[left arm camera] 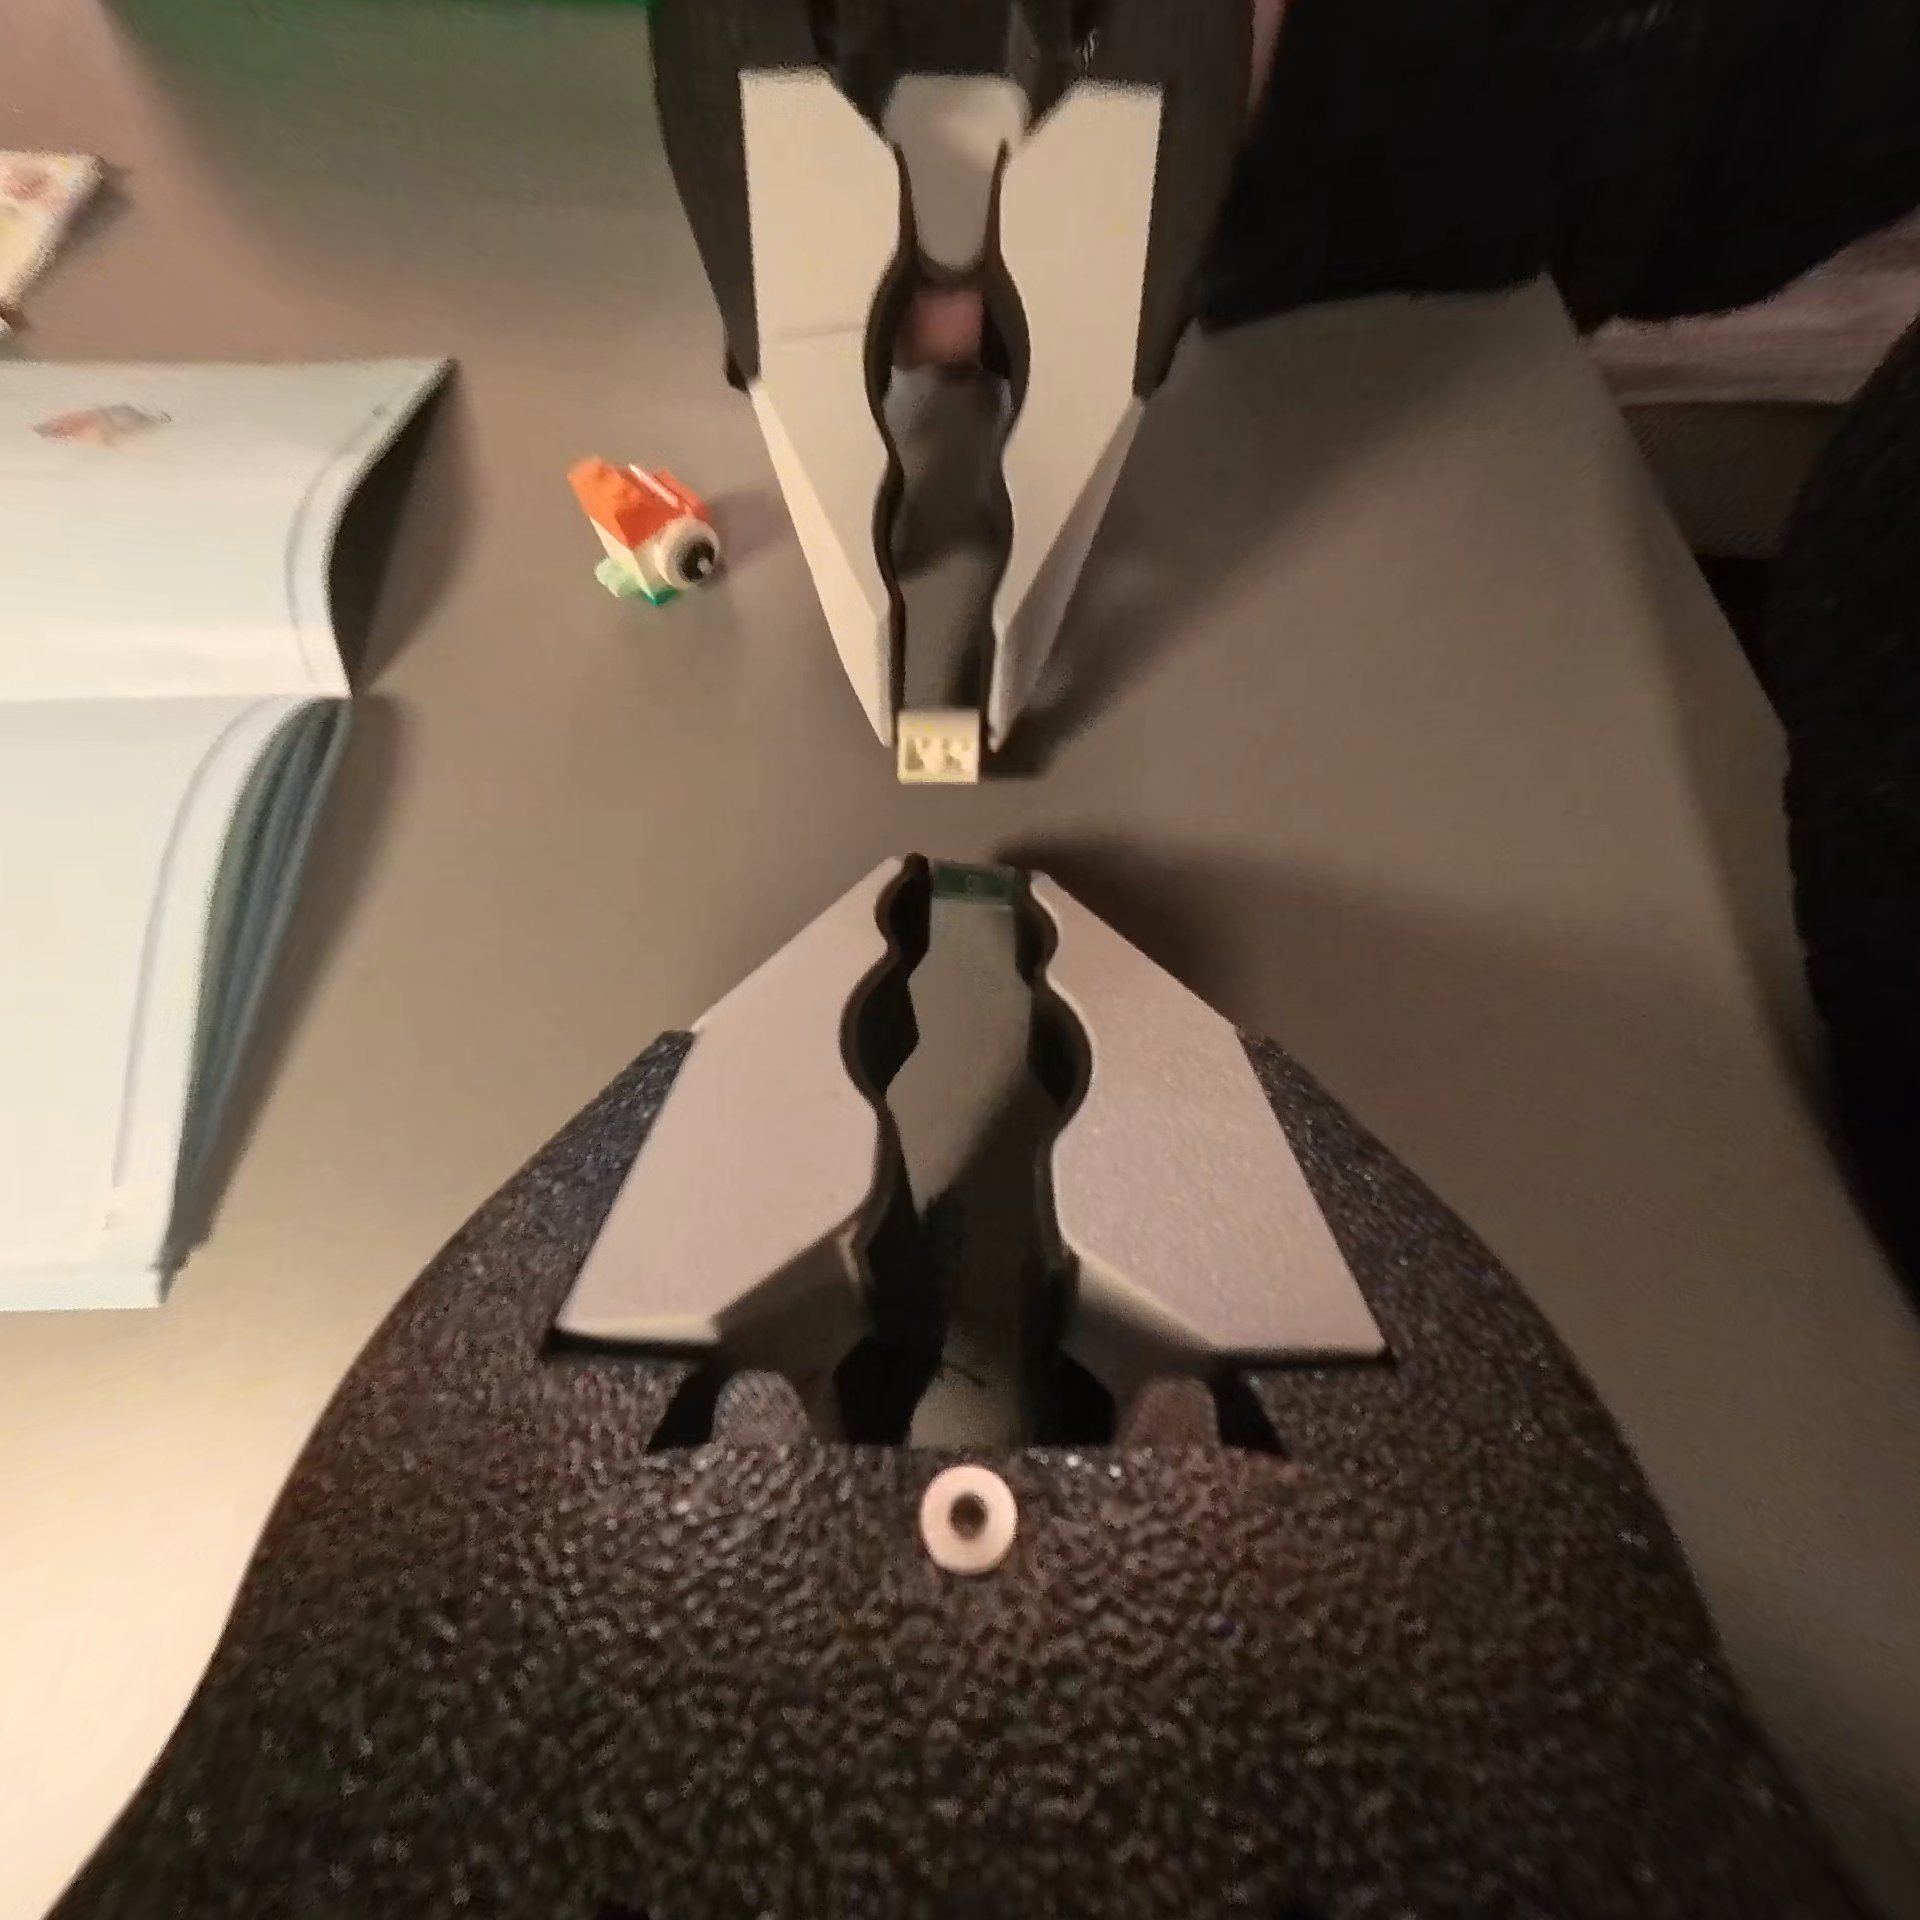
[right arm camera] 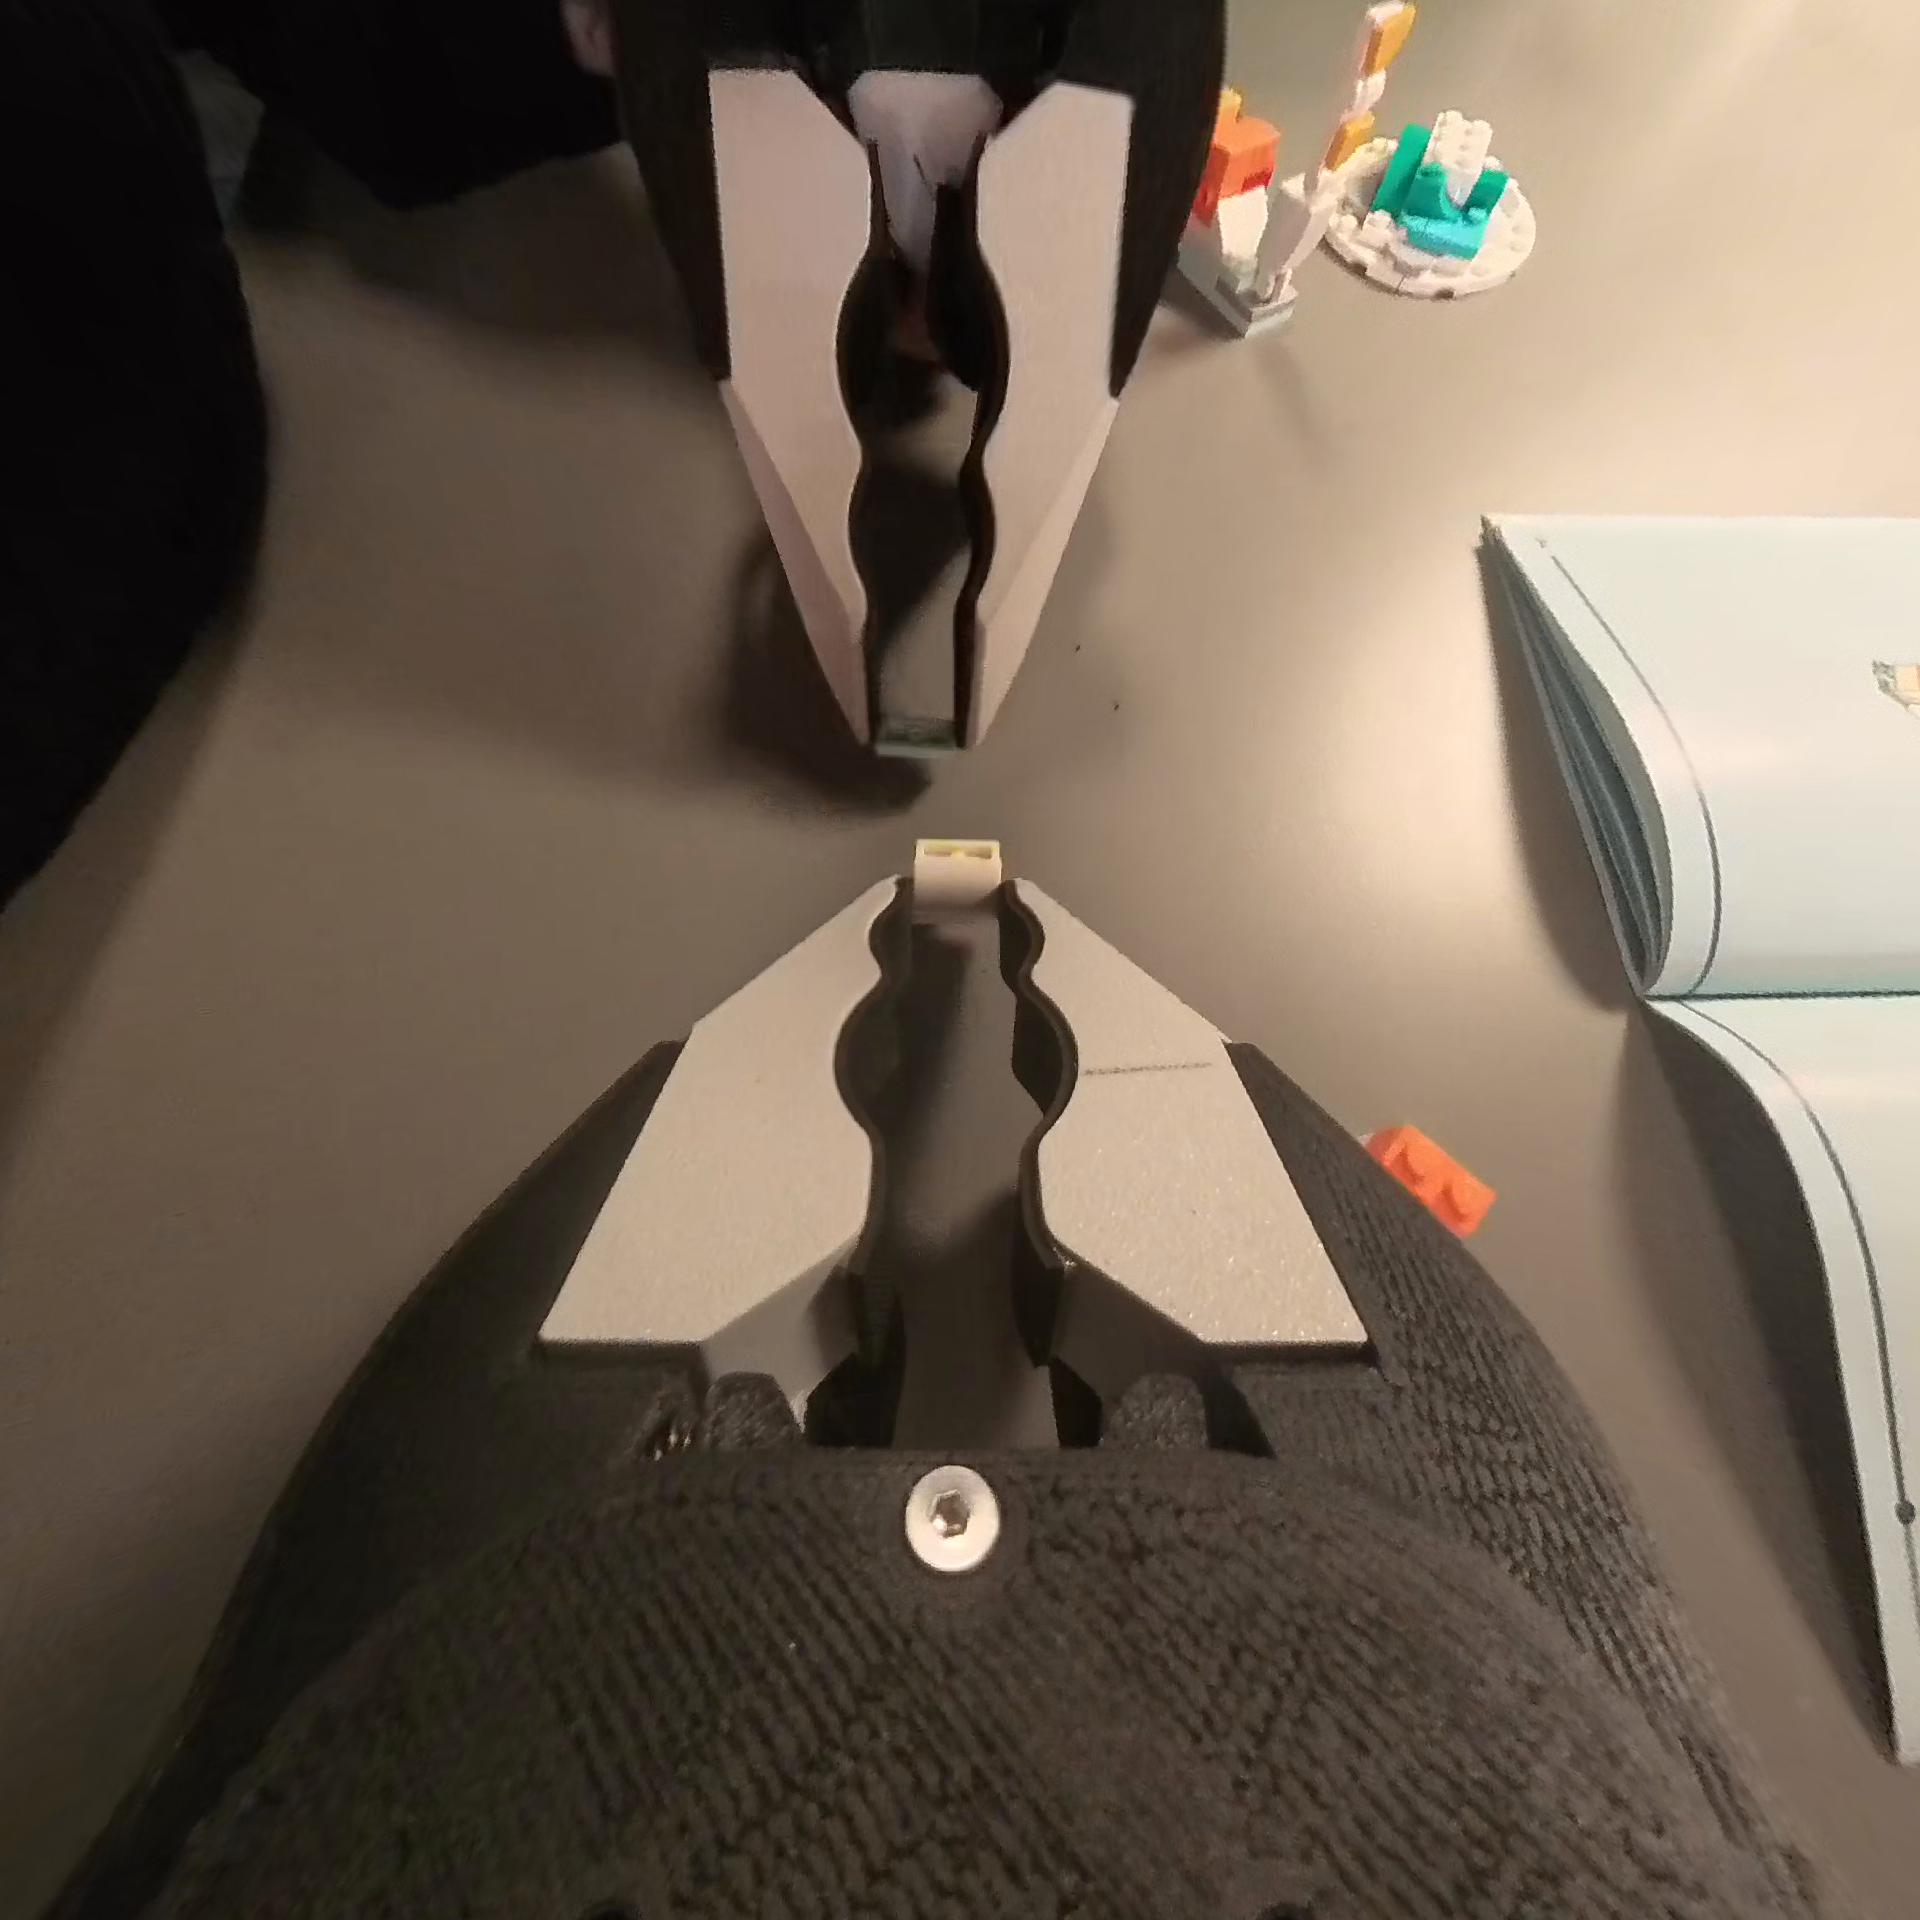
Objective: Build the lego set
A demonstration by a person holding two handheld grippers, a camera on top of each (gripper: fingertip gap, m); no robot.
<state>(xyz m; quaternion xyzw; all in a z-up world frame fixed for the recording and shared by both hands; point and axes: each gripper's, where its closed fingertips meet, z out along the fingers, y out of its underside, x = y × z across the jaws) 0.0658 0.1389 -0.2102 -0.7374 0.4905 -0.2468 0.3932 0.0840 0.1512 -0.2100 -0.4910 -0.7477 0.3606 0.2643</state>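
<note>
With the left gripper point(left arm camera: 968, 883) pinching a small green piece point(left arm camera: 971, 886) and the right gripper point(right arm camera: 954, 883) pinching a white brick point(right arm camera: 956, 871) tip to tip above the counter point(left arm camera: 520, 883), slight misalignment could pop either loose
</note>
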